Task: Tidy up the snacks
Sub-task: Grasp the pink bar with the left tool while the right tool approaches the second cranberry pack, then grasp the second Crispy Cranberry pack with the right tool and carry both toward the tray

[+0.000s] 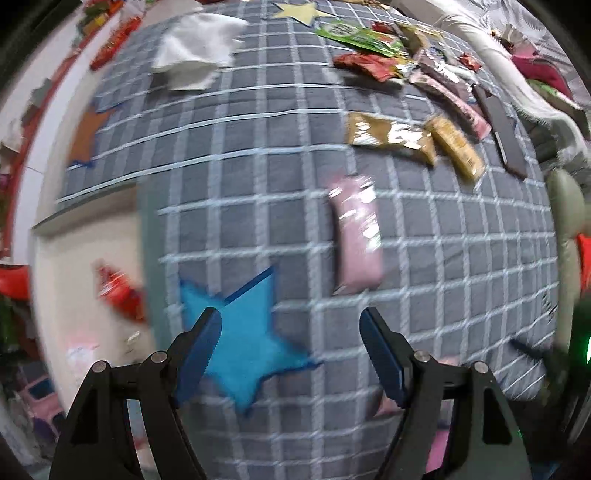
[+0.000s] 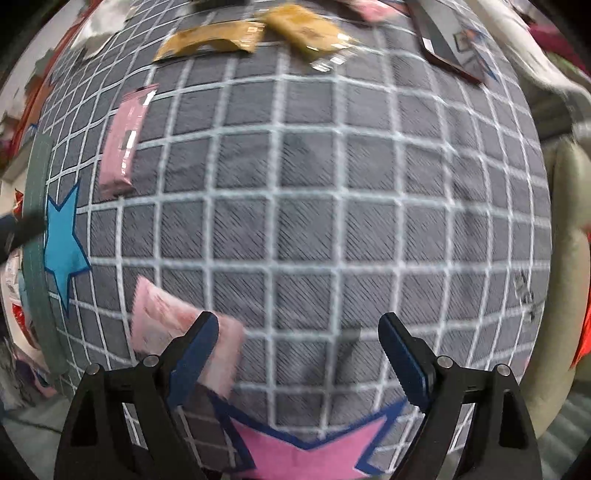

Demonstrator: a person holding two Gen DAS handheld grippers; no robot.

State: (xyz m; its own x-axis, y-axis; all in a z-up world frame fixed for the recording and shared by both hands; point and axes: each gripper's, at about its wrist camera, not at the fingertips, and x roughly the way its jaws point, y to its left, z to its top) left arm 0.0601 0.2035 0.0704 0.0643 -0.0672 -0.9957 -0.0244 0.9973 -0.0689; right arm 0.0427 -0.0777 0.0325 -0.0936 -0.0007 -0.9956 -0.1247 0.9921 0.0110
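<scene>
Grey checked quilt (image 1: 280, 155) carries coloured stars, seemingly sorting marks; pink packet (image 2: 118, 142) lies loose; left gripper (image 1: 290, 350) and right gripper (image 2: 299, 354) fingers spread, empty.

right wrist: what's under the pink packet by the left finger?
The pink packet lies on the grey checked cloth, its lower end hidden behind the finger. Anything beneath it is covered; the pink star sits just beyond.

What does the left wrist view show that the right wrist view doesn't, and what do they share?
Left wrist only: white cloth, yellow star, green packet, red wrappers and the open left gripper. Right wrist only: pink star, a second pink packet and the open right gripper. Both: checked grey cloth, blue star, pink packet, two tan packets.
</scene>
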